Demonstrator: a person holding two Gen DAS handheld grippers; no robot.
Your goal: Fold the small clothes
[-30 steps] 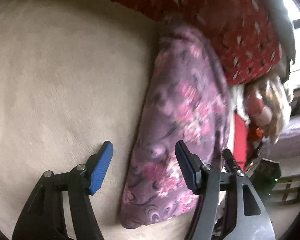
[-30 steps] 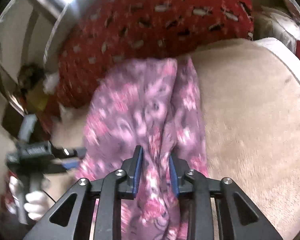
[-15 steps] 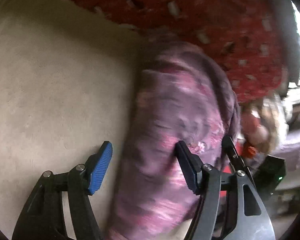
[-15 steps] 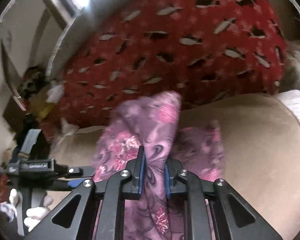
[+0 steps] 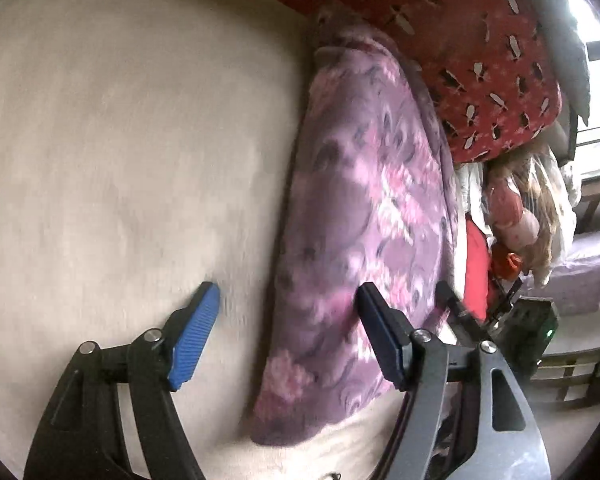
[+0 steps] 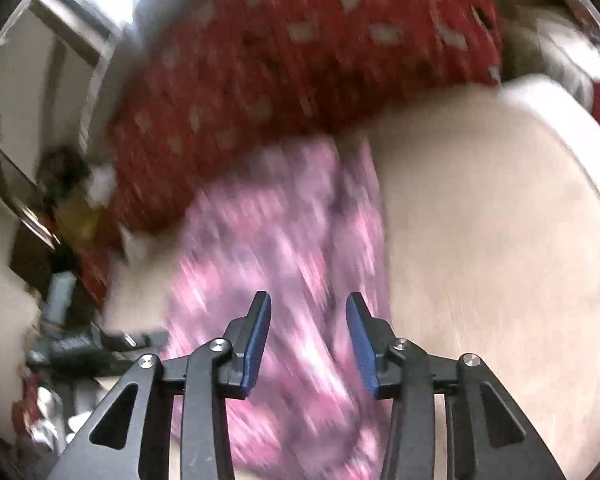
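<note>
A purple garment with pink flowers (image 5: pixel 360 220) lies folded into a long strip on a beige plush surface (image 5: pixel 120 140), its far end against a red patterned cushion (image 5: pixel 480 60). My left gripper (image 5: pixel 288 320) is open and empty, its fingers straddling the garment's left edge. In the right wrist view, which is blurred, the garment (image 6: pixel 292 264) lies below my right gripper (image 6: pixel 308 336), which is open and holds nothing. The left gripper (image 6: pixel 80 344) shows there at the lower left.
The red cushion (image 6: pixel 300 60) runs along the back. Clutter with a doll-like toy (image 5: pixel 524 216) and red items sits beyond the surface's right edge. The beige surface (image 6: pixel 500 240) spreads to the right of the garment.
My right gripper was shut on the lifted garment, laid it over and has now opened and let it go. The garment lies flat again. The left gripper stayed open.
</note>
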